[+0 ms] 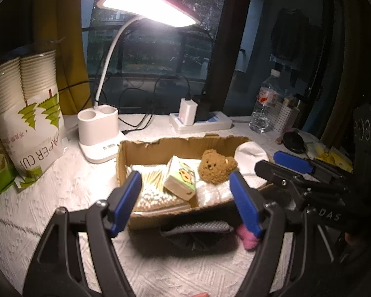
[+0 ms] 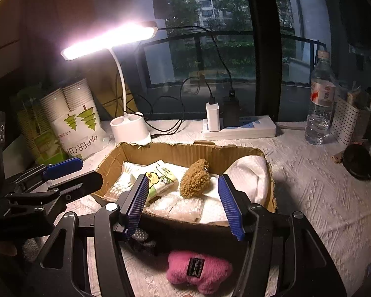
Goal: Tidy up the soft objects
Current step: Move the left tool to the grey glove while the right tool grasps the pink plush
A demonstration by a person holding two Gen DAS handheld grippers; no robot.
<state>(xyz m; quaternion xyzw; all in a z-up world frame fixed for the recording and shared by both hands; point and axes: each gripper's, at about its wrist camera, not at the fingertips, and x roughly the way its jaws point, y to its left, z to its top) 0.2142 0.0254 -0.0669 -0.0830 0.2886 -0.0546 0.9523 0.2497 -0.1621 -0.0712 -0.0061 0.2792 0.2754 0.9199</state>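
Observation:
A cardboard box (image 1: 160,146) (image 2: 185,151) stands on the white tablecloth. It holds a brown plush bear (image 1: 216,167) (image 2: 195,179), a tissue pack (image 1: 179,178) (image 2: 160,178), cotton swabs (image 1: 153,193), a white cloth (image 1: 251,158) (image 2: 249,173) and a plastic-wrapped packet (image 2: 183,206). A pink plush toy (image 2: 197,271) (image 1: 247,237) and a grey dotted item (image 1: 197,229) (image 2: 141,236) lie on the table in front of the box. My left gripper (image 1: 185,193) is open and empty above the box's near wall. My right gripper (image 2: 181,203) is open and empty, above the near wall too.
A lit desk lamp (image 1: 97,133) (image 2: 129,128) stands behind the box. A bag of paper cups (image 1: 27,113) (image 2: 74,121) is at the left. A power strip (image 1: 200,121) (image 2: 240,127) and a water bottle (image 1: 266,104) (image 2: 320,99) stand at the back right.

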